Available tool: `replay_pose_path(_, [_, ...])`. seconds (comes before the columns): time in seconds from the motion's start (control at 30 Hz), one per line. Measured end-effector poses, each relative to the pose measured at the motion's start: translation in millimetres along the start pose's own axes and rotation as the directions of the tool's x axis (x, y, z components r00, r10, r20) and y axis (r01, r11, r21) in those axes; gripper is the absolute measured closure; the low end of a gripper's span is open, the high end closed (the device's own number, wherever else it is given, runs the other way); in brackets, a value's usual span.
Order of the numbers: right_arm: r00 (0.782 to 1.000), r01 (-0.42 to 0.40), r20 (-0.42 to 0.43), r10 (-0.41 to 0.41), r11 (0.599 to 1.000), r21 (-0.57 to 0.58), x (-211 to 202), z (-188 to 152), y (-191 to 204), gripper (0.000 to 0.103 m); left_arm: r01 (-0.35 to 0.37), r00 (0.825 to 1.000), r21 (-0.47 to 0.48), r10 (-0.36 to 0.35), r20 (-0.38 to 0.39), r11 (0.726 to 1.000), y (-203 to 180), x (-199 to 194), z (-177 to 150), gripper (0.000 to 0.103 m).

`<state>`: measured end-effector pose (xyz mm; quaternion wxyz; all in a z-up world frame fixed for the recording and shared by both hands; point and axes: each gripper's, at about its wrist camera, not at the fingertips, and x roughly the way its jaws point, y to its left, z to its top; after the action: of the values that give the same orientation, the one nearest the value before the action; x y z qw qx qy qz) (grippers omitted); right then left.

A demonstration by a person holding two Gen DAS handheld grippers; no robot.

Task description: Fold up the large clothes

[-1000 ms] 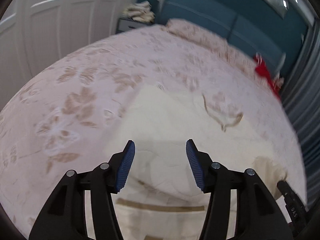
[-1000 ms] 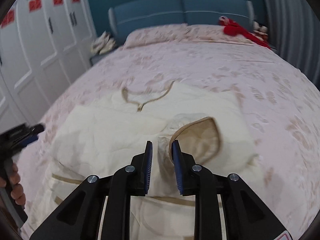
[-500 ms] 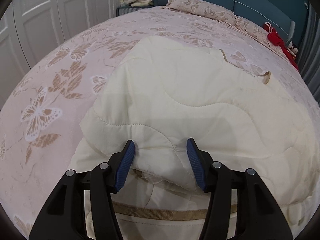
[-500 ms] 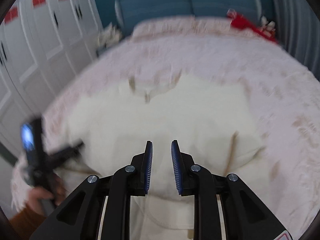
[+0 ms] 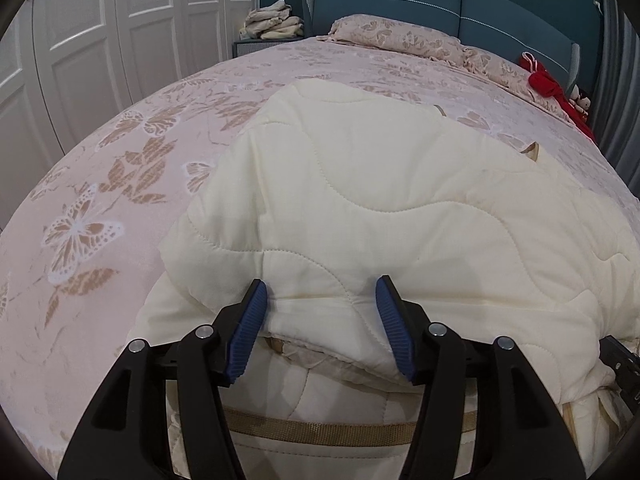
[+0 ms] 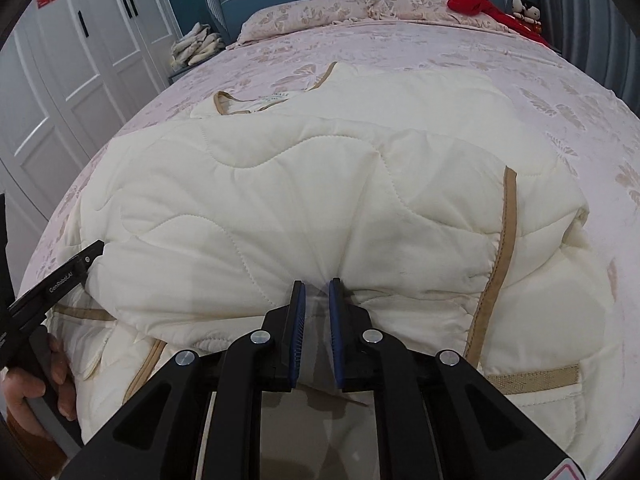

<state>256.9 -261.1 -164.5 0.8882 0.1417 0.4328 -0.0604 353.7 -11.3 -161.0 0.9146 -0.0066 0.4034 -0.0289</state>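
A cream quilted garment (image 5: 380,184) with tan trim lies folded on the pink bed; it also shows in the right wrist view (image 6: 304,196). My left gripper (image 5: 322,300) is open, its blue pads either side of the folded edge near me. My right gripper (image 6: 317,292) is nearly closed, pinching a puckered bit of the garment's near fold. The left gripper's finger (image 6: 60,280) shows at the garment's left edge in the right wrist view. The tan-trimmed neckline (image 6: 256,100) lies at the far side.
The pink butterfly-print bedspread (image 5: 100,208) surrounds the garment. White wardrobe doors (image 5: 100,40) stand on the left. Pillows (image 5: 392,36), a red item (image 5: 548,84) and a teal headboard are at the far end. Folded cloths (image 5: 272,24) sit on a nightstand.
Both grippers dropped low to the garment's near edge. The garment's near part now lies folded over itself. The right gripper's pads now pinch fabric.
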Motion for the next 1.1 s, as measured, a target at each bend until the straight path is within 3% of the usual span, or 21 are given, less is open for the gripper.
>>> replay_pose_path(0.4, [1.0, -0.009, 0.006, 0.009, 1.0, 0.01, 5, 3, -2, 0.095, -0.019, 1.0, 0.015, 0.019, -0.003, 1.0, -4, 1, 1, 0.048])
replay_pose_path(0.5, [1.0, 0.0, -0.003, 0.0, 1.0, -0.011, -15, 17, 5, 0.084, 0.071, 0.996, -0.05, -0.073, -0.048, 0.996, 13, -15, 21, 0.048])
replay_pose_path(0.57, [0.998, -0.043, 0.048, 0.045, 0.999, -0.03, -32, 33, 13, 0.08, 0.121, 0.992, -0.092, -0.124, -0.026, 0.988, 25, -28, 40, 0.048])
replay_pose_path(0.63, [0.992, -0.107, 0.058, 0.109, 0.994, -0.031, -33, 58, 22, 0.08, 0.148, 0.989, -0.125, -0.147, 0.017, 0.981, 38, -36, 78, 0.046])
replay_pose_path(0.73, [0.975, -0.216, 0.05, 0.216, 0.976, -0.004, -11, 106, 43, 0.08, 0.194, 0.981, -0.185, -0.195, 0.015, 0.963, 46, -15, 130, 0.041])
replay_pose_path(0.83, [0.961, -0.277, 0.018, 0.276, 0.961, 0.03, 33, 152, 69, 0.08, 0.157, 0.986, -0.209, -0.163, -0.013, 0.965, 44, 25, 163, 0.041])
replay_pose_path(0.97, [0.966, -0.258, -0.03, 0.258, 0.966, 0.014, 93, 190, 107, 0.079, 0.087, 0.99, -0.193, -0.106, -0.09, 0.977, 35, 86, 173, 0.042])
replay_pose_path(1.1, [0.964, -0.25, -0.085, 0.252, 0.968, 0.035, 149, 214, 127, 0.075, 0.066, 0.985, -0.211, -0.098, -0.142, 0.975, 38, 125, 163, 0.043])
